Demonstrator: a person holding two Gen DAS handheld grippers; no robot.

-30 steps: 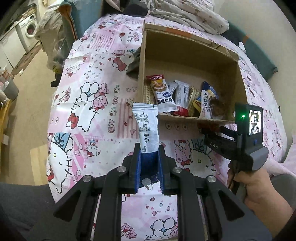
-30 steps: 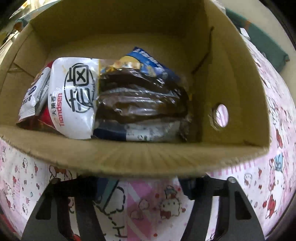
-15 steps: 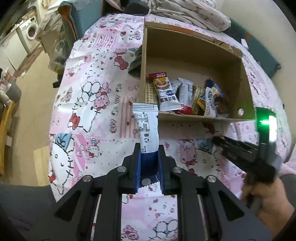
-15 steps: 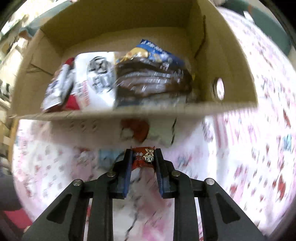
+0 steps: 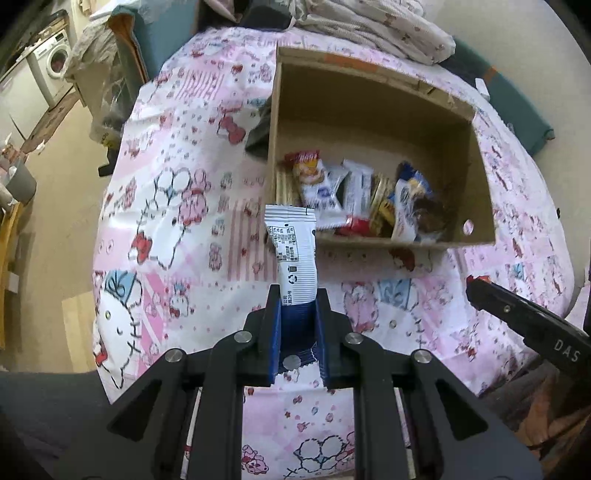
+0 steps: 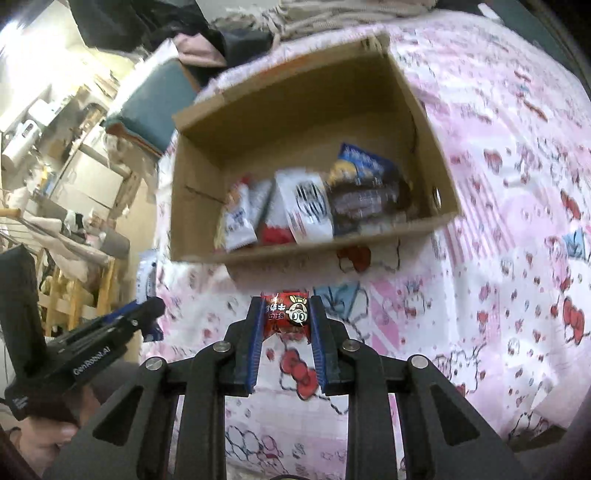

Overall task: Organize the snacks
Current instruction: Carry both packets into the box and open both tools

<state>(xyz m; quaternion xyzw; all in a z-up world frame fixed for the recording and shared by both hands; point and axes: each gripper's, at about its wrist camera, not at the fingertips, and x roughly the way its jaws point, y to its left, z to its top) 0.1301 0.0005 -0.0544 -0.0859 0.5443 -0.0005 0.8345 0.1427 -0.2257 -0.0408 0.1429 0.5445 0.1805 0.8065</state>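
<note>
My left gripper (image 5: 297,295) is shut on a white and blue snack packet (image 5: 293,251), held upright in front of the cardboard box (image 5: 369,110). My right gripper (image 6: 286,306) is shut on a small red snack packet (image 6: 285,312), a little short of the box's (image 6: 207,162) near wall. The box holds several snack packets (image 5: 354,199) along its near side, also seen in the right wrist view (image 6: 306,206). The right gripper shows at the right of the left wrist view (image 5: 476,286); the left gripper shows at the left of the right wrist view (image 6: 151,306).
The box stands on a table with a pink cartoon cloth (image 5: 177,206). Folded bedding (image 5: 369,26) and a teal cushion (image 5: 517,110) lie behind the box. A dark object (image 5: 258,129) lies by the box's left wall. Floor and a washing machine (image 5: 51,70) are at far left.
My right gripper has drawn back from the box's near wall and now holds a small red packet. My left gripper has kept its packet and barely moved.
</note>
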